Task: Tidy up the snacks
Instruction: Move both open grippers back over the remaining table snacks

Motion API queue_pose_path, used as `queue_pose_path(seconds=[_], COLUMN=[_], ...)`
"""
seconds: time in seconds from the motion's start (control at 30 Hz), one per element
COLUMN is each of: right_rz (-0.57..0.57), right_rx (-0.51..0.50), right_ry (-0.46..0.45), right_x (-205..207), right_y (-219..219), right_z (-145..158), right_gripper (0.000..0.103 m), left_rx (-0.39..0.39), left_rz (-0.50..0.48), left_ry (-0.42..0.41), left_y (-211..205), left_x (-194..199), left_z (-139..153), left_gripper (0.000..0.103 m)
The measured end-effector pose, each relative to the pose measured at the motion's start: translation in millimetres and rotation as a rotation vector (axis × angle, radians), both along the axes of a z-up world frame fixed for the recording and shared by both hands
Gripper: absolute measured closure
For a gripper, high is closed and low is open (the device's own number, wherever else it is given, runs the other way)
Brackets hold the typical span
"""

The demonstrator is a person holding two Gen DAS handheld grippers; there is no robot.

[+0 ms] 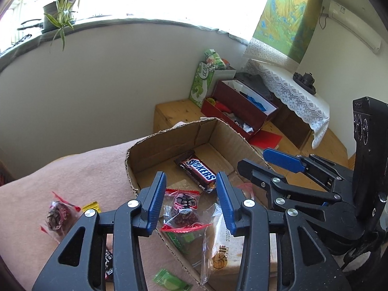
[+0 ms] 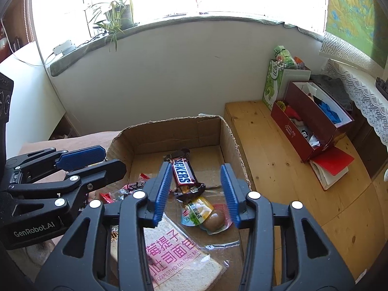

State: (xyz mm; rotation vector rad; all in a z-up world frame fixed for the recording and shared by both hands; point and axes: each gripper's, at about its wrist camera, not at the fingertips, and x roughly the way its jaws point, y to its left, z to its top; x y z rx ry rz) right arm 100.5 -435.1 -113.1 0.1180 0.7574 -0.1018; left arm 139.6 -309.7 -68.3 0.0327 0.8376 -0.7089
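An open cardboard box rests on a pink blanket. Inside lie a Snickers bar, a bagged slice of toast, a packed braised egg and a red-edged candy pouch. My left gripper hovers open over the box's near left corner, the candy pouch beneath its gap and untouched. My right gripper is open above the egg and the Snickers end, gripping nothing. Each gripper shows from the side in the other's view: left gripper, right gripper.
Loose snacks lie on the blanket left of the box: a red-wrapped candy, a yellow sachet, a green sachet. To the right is a wooden platform with red boxes and a green carton.
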Motion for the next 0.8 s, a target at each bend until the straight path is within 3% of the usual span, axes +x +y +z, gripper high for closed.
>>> queue_pose_path(seconds=[0.1,0.2,0.4,0.8], right_rz=[-0.008,-0.020,-0.034,-0.024], right_rx=[-0.006,-0.015,-0.033,-0.046], right_ry=[-0.005,-0.008,-0.012,-0.020], right_x=[-1,-3,-6,-22], right_y=[-1,-1,1,19], right_z=[1,2,4,13], right_gripper=[0.047,0.033,0.023,0.022], left_rx=[0.002,-0.002,-0.008,-0.024], left_rz=[0.000,0.003,0.011,0.027], left_ry=[-0.004,-0.003,-0.010,-0.033], left_y=[0,3,10,34], left_x=[-1,-2,-6,-18], left_z=[1,1,5,19], left_gripper=[0.062,0.061,0.057,0.056])
